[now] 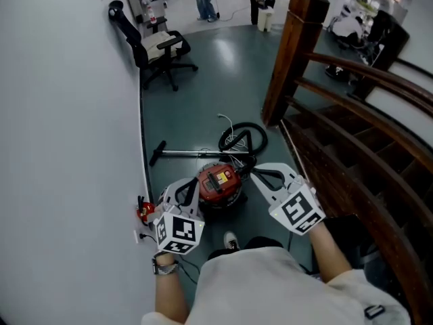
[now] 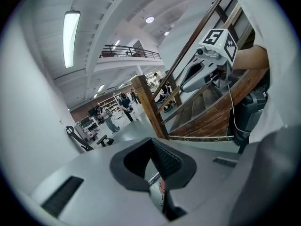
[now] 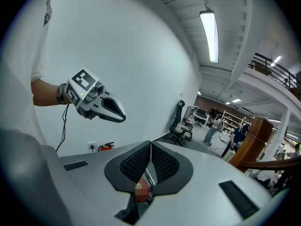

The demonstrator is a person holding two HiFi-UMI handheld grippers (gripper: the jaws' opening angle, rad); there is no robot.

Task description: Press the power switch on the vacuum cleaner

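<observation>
Vacuum cleaner [image 1: 218,183] sits on the floor [image 1: 223,66]; my left gripper [image 1: 191,183] hovers at its nine o'clock, right gripper [image 1: 256,174] at three, both fingers [image 3: 164,163] closed, empty.

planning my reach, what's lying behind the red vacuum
A coiled black hose and a long wand lie on the floor behind the vacuum. The left claw and right claw cover its sides, hiding where the hose joins.

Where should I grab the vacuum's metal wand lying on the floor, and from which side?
Probably the bare middle of the wand, from above, jaws across it: it lies flat on the floor, thin and straight, beyond the red vacuum cleaner, and the hose crowds its right end.
</observation>
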